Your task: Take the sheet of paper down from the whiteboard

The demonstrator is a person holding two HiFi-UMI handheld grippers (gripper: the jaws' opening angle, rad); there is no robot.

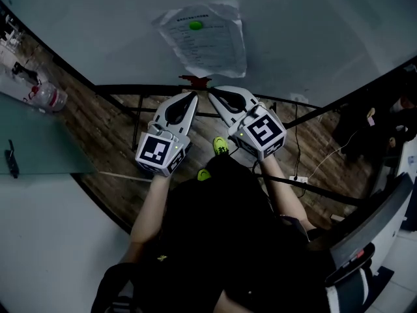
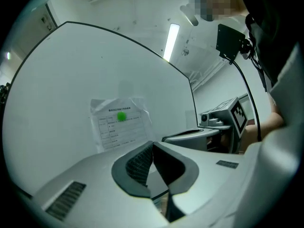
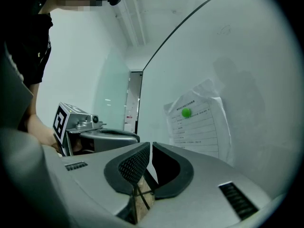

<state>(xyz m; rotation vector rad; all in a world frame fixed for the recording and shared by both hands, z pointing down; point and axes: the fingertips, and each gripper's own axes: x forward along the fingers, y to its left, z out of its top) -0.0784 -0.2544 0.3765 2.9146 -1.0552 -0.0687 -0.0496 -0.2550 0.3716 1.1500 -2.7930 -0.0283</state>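
A crumpled printed sheet of paper [image 1: 203, 39] hangs on the whiteboard [image 1: 313, 38], pinned near its top by a round green magnet [image 1: 195, 25]. Both grippers point at the board side by side, just below the sheet and not touching it. My left gripper [image 1: 193, 97] is shut and holds nothing. My right gripper [image 1: 211, 94] has its tips together, also holding nothing. The left gripper view shows the sheet [image 2: 121, 125] above the closed jaws of the left gripper [image 2: 152, 144]. In the right gripper view the sheet [image 3: 197, 122] is up and to the right of the right gripper [image 3: 150, 145].
A red object [image 1: 195, 80] sits at the board's lower edge. The board's black stand legs [image 1: 130, 106] spread over the wooden floor. A water bottle [image 1: 49, 96] lies beside a glass table [image 1: 32, 149] on the left. A cable and power strip [image 1: 297, 178] lie to the right.
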